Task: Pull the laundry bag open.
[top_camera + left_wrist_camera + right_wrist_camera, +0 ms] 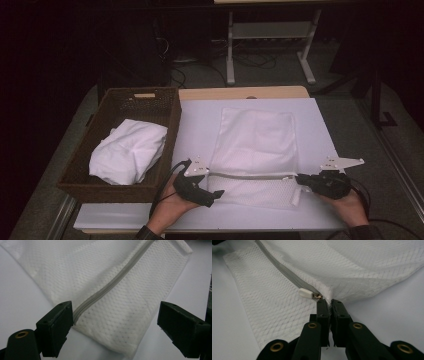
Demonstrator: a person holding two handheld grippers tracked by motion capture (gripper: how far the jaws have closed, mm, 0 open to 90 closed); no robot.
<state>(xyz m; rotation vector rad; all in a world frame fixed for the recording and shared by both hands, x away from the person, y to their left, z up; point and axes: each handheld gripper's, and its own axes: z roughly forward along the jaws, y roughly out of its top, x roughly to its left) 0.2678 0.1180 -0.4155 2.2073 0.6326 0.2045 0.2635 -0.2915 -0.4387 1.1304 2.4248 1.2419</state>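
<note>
1. Your right gripper (329,301) is clamped on the white mesh zippered laundry bag (255,150) at its zipper end, beside the white zipper pull (306,293).
2. Your left gripper (115,320) is wide open, straddling the bag's other corner, gripping nothing.
3. Bag lies flat mid-table; brown wicker basket (165,107) at 9 o'clock holds a white folded cloth (129,150).
</note>
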